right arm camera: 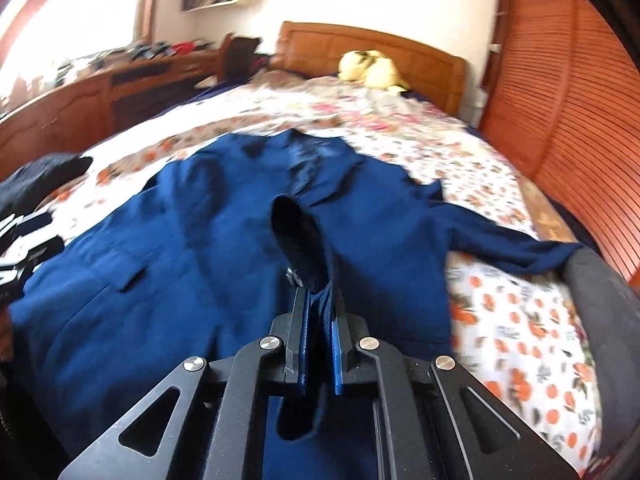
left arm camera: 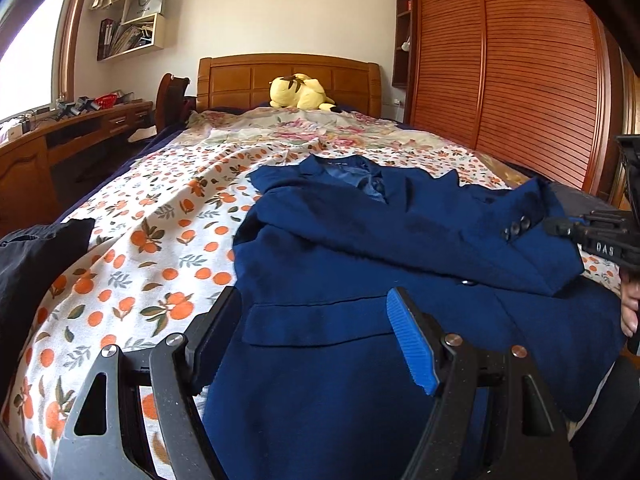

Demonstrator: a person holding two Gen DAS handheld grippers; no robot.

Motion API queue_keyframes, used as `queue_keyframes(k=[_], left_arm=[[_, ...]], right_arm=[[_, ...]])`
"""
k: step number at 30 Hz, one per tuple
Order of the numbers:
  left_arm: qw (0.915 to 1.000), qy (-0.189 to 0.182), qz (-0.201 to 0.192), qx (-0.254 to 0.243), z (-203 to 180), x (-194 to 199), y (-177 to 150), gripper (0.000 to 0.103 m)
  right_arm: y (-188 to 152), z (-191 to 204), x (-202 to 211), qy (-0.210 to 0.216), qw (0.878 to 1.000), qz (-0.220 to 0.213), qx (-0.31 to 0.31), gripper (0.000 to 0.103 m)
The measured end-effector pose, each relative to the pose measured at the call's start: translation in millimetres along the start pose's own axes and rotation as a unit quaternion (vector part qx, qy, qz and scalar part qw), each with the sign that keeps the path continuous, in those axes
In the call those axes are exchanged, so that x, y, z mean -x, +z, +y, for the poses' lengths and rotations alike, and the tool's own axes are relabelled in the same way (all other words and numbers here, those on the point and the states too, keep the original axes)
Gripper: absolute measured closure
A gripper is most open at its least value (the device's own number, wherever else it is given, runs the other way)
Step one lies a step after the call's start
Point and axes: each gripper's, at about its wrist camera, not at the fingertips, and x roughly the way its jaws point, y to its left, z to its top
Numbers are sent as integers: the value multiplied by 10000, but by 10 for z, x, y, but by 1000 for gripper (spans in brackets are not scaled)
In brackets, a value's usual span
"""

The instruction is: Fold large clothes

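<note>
left gripper [left arm camera: 316, 340]: fingers wide over blue jacket [left arm camera: 340, 380] | right gripper [right arm camera: 320, 320]: fingers clamped on jacket sleeve cuff [right arm camera: 298, 240]

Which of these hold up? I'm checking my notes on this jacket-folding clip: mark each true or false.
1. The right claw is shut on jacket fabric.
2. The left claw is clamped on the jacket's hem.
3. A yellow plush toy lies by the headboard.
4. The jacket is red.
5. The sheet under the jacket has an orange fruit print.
1. True: the right claw pinches a fold of the blue jacket.
2. False: the left claw stands open over the jacket, gripping nothing.
3. True: the yellow plush toy lies against the headboard.
4. False: it is dark blue.
5. True: the sheet shows oranges and leaves.
</note>
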Motion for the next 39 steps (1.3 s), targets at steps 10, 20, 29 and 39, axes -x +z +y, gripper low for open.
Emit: queue_keyframes(k=[10, 20, 29, 39], left_arm=[[9997, -219, 16, -79, -316, -109, 77, 27], [9989, -337, 96, -322, -649, -283, 87, 27], [9984, -307, 208, -430, -738, -360, 75, 27], [9981, -271, 298, -464, -762, -410, 62, 27]], right_arm=[[-174, -122, 78, -720, 9972, 218, -39, 73], [-162, -216, -174, -246, 9986, 450, 98, 60], [-320, -533, -538, 77, 9947, 872, -539, 55], [-201, -675, -469, 238, 9958, 768, -444, 54]])
